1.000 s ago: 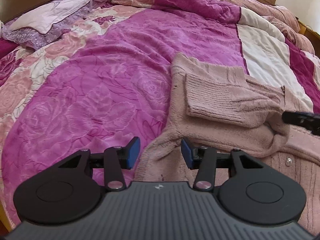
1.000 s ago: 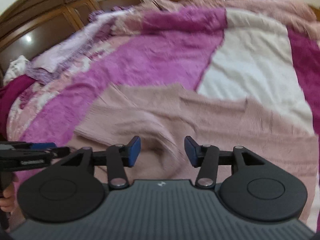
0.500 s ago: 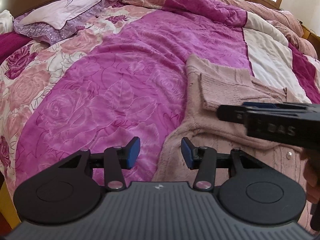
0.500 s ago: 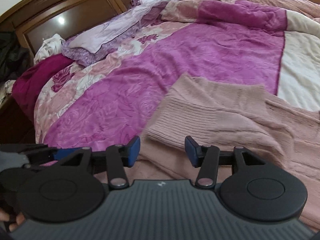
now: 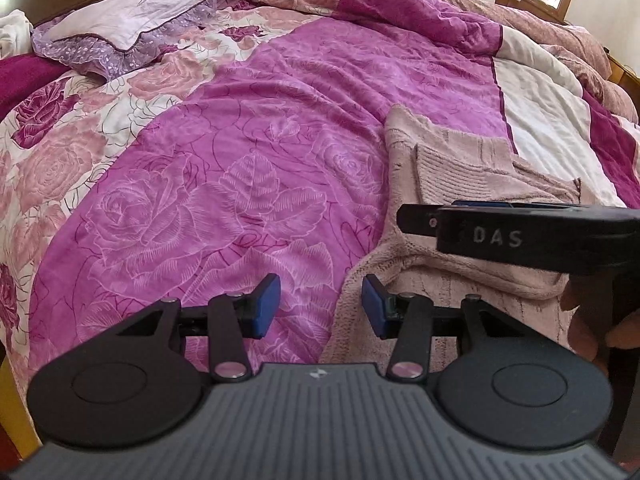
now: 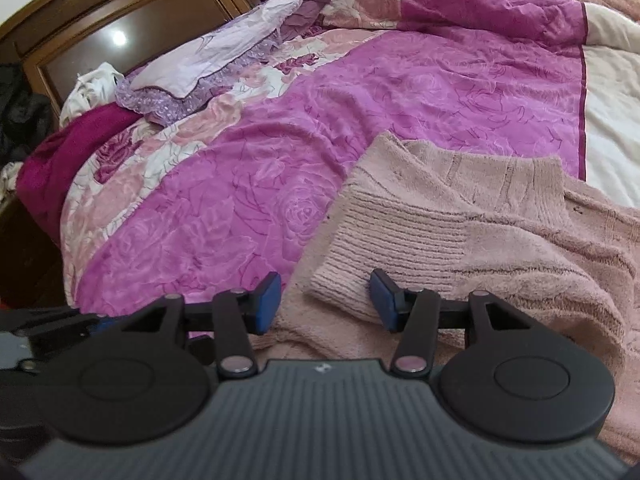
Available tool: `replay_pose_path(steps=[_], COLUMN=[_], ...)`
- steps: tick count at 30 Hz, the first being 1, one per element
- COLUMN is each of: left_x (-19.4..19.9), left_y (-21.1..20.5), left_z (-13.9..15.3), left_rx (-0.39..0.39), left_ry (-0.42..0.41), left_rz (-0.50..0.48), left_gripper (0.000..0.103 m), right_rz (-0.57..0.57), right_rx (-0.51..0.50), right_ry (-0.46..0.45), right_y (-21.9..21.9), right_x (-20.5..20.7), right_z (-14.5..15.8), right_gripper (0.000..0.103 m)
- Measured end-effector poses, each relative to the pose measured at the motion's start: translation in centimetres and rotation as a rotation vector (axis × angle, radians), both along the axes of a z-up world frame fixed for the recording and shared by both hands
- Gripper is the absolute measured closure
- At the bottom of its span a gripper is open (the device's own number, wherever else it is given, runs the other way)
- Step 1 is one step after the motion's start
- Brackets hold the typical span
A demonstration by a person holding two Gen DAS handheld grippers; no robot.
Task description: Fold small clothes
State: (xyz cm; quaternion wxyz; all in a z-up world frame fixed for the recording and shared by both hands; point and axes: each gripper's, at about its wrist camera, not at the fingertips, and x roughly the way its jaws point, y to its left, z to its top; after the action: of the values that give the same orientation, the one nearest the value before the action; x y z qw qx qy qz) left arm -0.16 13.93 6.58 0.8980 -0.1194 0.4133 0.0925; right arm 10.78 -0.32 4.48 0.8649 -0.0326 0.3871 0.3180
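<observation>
A dusty-pink knit sweater (image 5: pixel 460 176) lies on the magenta rose bedspread (image 5: pixel 240 152), with one sleeve folded across its body. In the right wrist view the sleeve's ribbed cuff (image 6: pixel 392 236) ends just in front of my right gripper (image 6: pixel 325 305). Its jaws are closing, the cuff's near corner lies between the blue pads, and neither pad presses on it. My left gripper (image 5: pixel 320 306) is open over the sweater's left edge, with nothing between its fingers. The right gripper (image 5: pixel 520 236) crosses the left wrist view over the sweater, a hand (image 5: pixel 588 320) under it.
A lilac pillow (image 5: pixel 120 28) and a dark red blanket (image 6: pixel 60 152) lie at the bed's head, by the wooden headboard (image 6: pixel 120 12). A white cloth (image 6: pixel 88 92) sits beside them. A cream panel (image 5: pixel 552 132) of the bedspread lies beyond the sweater.
My right gripper has swung left and down over the sweater to the sleeve cuff. In the left wrist view it has come in from the right edge. The left gripper has barely shifted.
</observation>
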Motion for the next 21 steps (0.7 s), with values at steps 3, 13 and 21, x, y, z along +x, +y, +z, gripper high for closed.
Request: replay_pose_path(steps=[3, 13, 21], left_x=[-0.2, -0.3, 0.5], left_y=[-0.2, -1.0, -2.0], left_z=[0.2, 1.1, 2.4], left_rx=[0.003, 0.027, 0.040], left_ry=[-0.005, -0.035, -0.071], left_rz=[-0.004, -0.018, -0.056], left_gripper=[0.050, 0.050, 0.050], right_rz=[-0.031, -0.080, -0.193], right_rx=[-0.023, 0.081, 0.197], right_ry=[-0.020, -0.089, -0.163], right_y=[-0.1, -2.9, -9.5], right_x=[0.0, -1.1, -1.8], right_z=[0.0, 3.6, 8.4], right_gripper=[0.074, 0.089, 0.090])
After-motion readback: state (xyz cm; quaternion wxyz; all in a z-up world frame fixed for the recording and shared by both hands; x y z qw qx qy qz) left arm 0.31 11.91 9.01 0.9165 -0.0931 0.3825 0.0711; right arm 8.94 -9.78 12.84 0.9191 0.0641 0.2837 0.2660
